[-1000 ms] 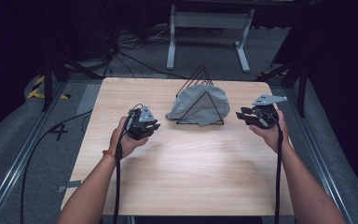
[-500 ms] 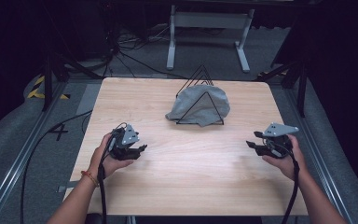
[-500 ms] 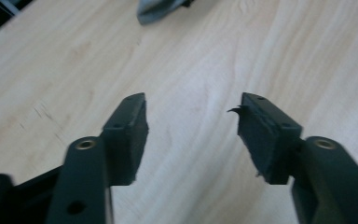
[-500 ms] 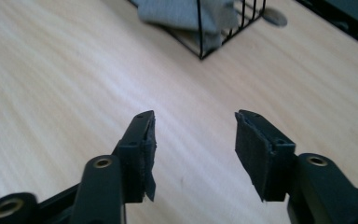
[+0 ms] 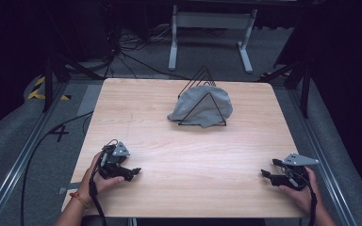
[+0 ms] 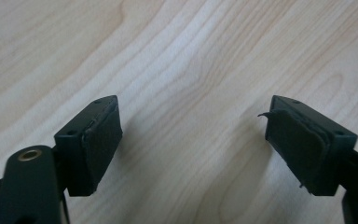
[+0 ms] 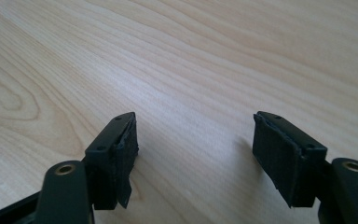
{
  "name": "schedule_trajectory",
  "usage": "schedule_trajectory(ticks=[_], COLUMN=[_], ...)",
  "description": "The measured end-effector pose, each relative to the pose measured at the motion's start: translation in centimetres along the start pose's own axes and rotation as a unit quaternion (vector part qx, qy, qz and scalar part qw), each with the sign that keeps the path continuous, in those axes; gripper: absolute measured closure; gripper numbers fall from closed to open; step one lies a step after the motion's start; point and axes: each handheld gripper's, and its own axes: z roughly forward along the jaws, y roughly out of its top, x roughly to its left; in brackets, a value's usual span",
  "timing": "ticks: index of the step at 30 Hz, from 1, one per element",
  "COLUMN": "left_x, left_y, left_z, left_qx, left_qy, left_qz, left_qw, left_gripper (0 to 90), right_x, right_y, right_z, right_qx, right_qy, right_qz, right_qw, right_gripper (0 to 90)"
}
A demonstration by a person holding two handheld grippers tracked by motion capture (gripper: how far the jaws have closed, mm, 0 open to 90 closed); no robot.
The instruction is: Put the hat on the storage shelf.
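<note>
A grey cloth [image 5: 195, 104] lies draped over a black wire rack [image 5: 202, 101] of triangular frames at the back middle of the wooden table [image 5: 188, 155]. My left gripper [image 5: 129, 172] rests low at the table's front left, held in a hand, jaws open over bare wood [image 6: 191, 140]. My right gripper [image 5: 266, 175] sits at the front right, held in the other hand, also open with nothing between its pads [image 7: 121, 154]. Both grippers are far from the cloth.
Black cables trail from each gripper off the front edge. A white metal stand [image 5: 207, 21] and loose cables lie on the floor beyond the table. Metal rails [image 5: 23, 155] run along both sides.
Both hands have pulled back from near the cloth and rack toward the table's front edge, the left to the front left, the right to the front right. The cloth stays put.
</note>
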Motion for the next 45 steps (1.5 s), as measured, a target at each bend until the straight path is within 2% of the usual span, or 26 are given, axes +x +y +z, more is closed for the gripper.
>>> schedule_trajectory(ticks=[3,8,9,10,15,18,22,35,38,45], left_x=[0.0,-0.2,-0.1,-0.1,-0.3,-0.4,-0.4,-0.4,-0.4,-0.3], left_y=[-0.6,-0.7,-0.9,-0.9,-0.9,-1.0,-1.0,-1.0,-1.0,-1.1], left_z=[0.0,0.2,0.5,0.6,0.7,0.6,0.6,0.6,0.6,0.5], left_qx=[-0.012,-0.017,-0.031,-0.035,-0.026,-0.025,-0.024,-0.026,-0.024,-0.025], left_qy=[-0.005,0.000,-0.001,0.000,0.017,0.023,0.024,0.032,0.033,0.036], left_qz=[0.020,0.023,0.028,0.028,0.010,0.000,-0.001,-0.005,-0.015,-0.017], left_qw=[0.9997,0.9996,0.9991,0.9990,0.9995,0.9994,0.9994,0.9992,0.9991,0.9989], left_gripper=[15.5,12.9,10.1,7.5,0.6,0.4,0.3,0.5,0.1,0.1], right_x=[-0.1,-0.3,-0.4,-0.4,-0.4,-0.6,-1.0,-1.1,-1.1,-1.2], right_y=[-0.2,-0.1,-0.1,-0.1,0.0,0.1,0.4,0.3,0.4,0.4], right_z=[0.0,0.3,0.3,0.3,0.3,0.5,0.7,0.7,0.8,0.8], right_qx=[-0.006,-0.001,-0.001,-0.001,0.000,0.001,0.001,0.003,0.001,0.002], right_qy=[-0.005,-0.009,-0.009,-0.009,-0.008,-0.003,-0.008,-0.008,-0.006,-0.007], right_qz=[0.008,0.010,0.009,0.009,0.007,0.005,0.012,0.010,0.011,0.012], right_qw=[0.9999,0.9999,0.9999,0.9999,0.9999,1.0000,0.9999,0.9999,0.9999,0.9999], right_gripper=[26.0,20.1,20.1,19.9,19.2,17.6,17.6,17.3,16.8,16.7])
